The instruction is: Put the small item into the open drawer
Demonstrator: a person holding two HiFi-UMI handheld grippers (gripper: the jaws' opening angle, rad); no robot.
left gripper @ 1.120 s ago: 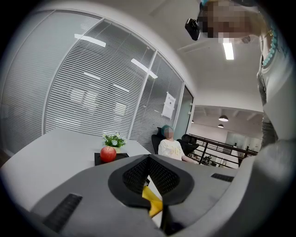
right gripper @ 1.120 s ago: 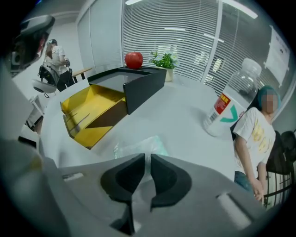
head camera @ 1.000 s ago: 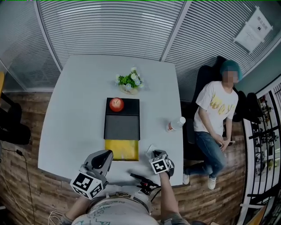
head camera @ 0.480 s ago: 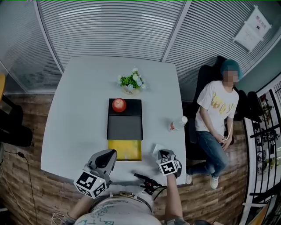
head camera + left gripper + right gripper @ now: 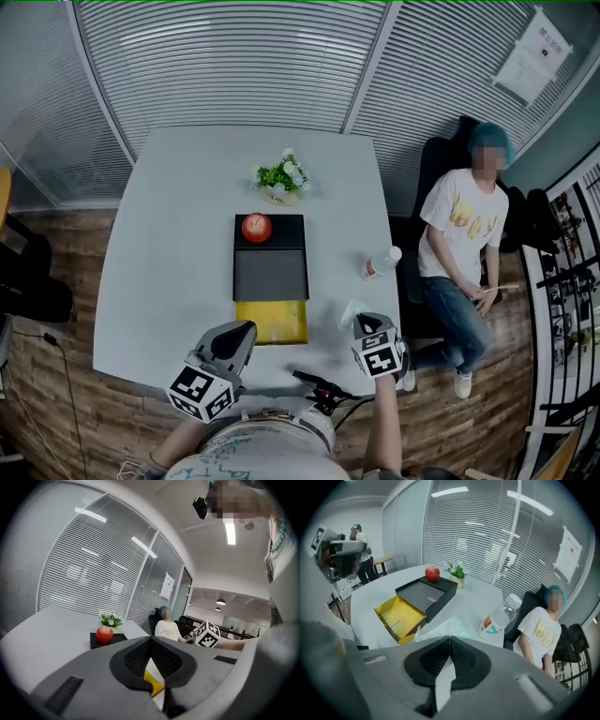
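Gripping the small packet (image 5: 351, 313), the right tool (image 5: 364, 328) has shifted rightward.

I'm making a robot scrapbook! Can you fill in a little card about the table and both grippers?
Drawer: yellow, open, sticking out of the black box
On the box: red apple
Elsewhere on table: flowers, bottle lying on its side
Right gripper: shut on the small packet, right of the drawer
Left gripper: shut, nothing in it
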